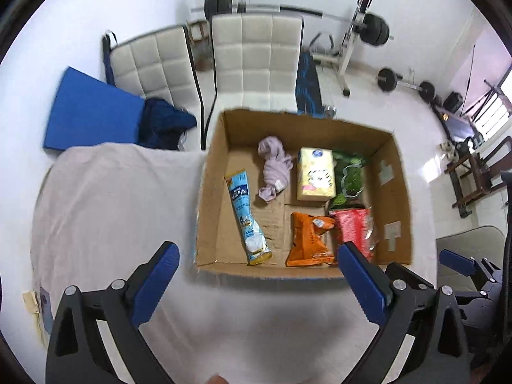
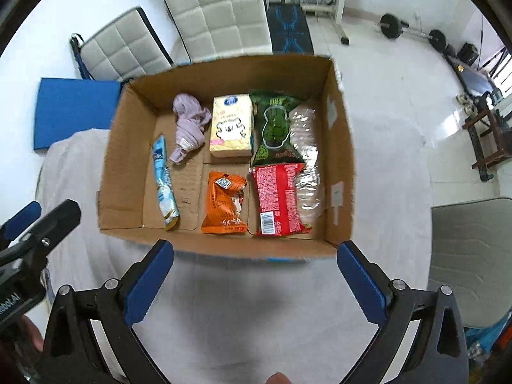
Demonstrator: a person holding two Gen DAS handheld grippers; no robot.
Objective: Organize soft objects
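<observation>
Both hand-held grippers, left and right, hung with fingers spread wide and empty above the cloth-covered table. The cardboard box on it held a lilac cloth, tissue pack, blue sachet, orange packet, red packet and green packet.
</observation>
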